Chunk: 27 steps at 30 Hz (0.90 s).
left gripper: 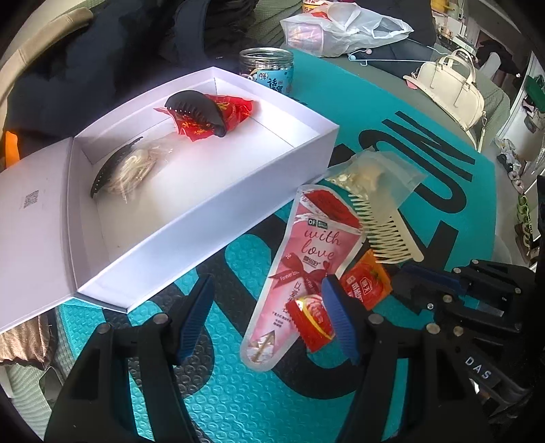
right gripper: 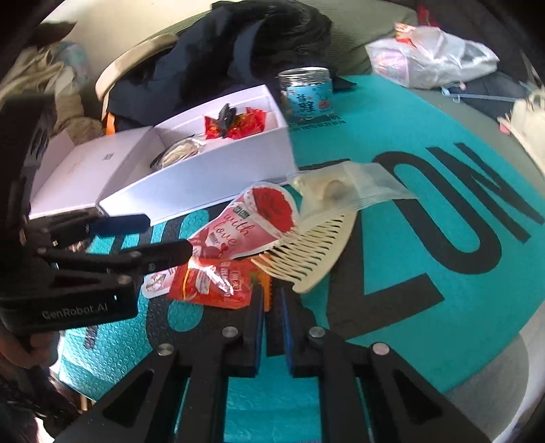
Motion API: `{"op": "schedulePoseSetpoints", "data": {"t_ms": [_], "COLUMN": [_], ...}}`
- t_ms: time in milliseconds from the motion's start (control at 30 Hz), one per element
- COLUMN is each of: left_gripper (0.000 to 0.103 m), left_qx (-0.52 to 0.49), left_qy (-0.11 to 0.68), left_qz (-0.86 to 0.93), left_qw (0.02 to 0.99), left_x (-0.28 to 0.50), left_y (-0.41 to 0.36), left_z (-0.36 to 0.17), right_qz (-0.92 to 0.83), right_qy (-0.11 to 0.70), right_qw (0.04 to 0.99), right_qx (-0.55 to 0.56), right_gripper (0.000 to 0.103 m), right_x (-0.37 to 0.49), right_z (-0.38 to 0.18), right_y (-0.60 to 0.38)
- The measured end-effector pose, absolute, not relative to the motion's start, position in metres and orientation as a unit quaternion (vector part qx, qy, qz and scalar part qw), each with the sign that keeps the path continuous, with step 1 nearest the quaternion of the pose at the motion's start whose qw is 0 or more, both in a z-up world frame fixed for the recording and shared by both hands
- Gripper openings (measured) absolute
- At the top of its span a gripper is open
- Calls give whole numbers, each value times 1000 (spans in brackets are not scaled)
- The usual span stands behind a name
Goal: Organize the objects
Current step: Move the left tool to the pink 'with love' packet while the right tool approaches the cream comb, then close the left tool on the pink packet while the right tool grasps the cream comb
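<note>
An open white box [left gripper: 190, 211] [right gripper: 190, 180] sits on the teal mat, holding a black hair claw [left gripper: 197, 110], a red wrapper [left gripper: 235, 109] and a black comb on a clear packet [left gripper: 126, 167]. Beside it lie a pink "with love" pouch [left gripper: 306, 259] [right gripper: 252, 225], a cream comb [left gripper: 385, 228] [right gripper: 306, 255], a clear bag [left gripper: 381, 173], an orange sachet [left gripper: 366, 284] and a red sachet [left gripper: 311, 317] [right gripper: 211, 283]. My left gripper [left gripper: 269, 317] [right gripper: 167, 235] is open, its fingers either side of the pouch's lower end. My right gripper [right gripper: 271, 300] [left gripper: 402, 272] is shut on the orange sachet's [right gripper: 264, 284] edge.
A clear jar with a blue label [left gripper: 267, 70] [right gripper: 306, 93] stands behind the box. A plastic bag [left gripper: 340, 27], a cream handbag [left gripper: 449, 85] and dark clothing [left gripper: 102, 51] lie at the back. The teal mat [left gripper: 238, 392] has large black letters.
</note>
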<state>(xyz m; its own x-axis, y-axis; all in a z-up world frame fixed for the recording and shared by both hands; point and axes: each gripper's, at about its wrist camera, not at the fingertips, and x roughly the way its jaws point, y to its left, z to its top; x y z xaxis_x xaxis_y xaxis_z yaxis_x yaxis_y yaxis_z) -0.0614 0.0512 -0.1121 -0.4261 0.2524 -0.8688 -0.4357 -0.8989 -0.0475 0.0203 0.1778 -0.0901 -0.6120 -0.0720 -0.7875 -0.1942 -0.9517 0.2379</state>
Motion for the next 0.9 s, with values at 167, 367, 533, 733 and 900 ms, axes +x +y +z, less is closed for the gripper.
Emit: {"op": "schedulePoseSetpoints", "data": {"t_ms": [167, 367, 533, 733, 900], "left_gripper": [64, 64, 64, 64, 63], "left_qx": [-500, -511, -508, -498, -493], "left_qy": [81, 89, 112, 138, 134], "left_qz": [833, 820, 818, 818, 821], "left_qw": [222, 242, 246, 253, 254], "left_x": [-71, -78, -77, -73, -75], "left_y": [58, 76, 89, 94, 94], "left_z": [-116, -128, -136, -138, -139], "right_qz": [882, 883, 887, 881, 876], "right_qy": [181, 188, 171, 130, 93], "right_qw": [60, 78, 89, 66, 59], "right_qx": [-430, -422, -420, -450, -470], "right_gripper": [44, 62, 76, 78, 78], "right_x": [26, 22, 10, -9, -13], "right_z": [-83, -76, -73, -81, -93], "right_y": [201, 223, 235, 236, 228]}}
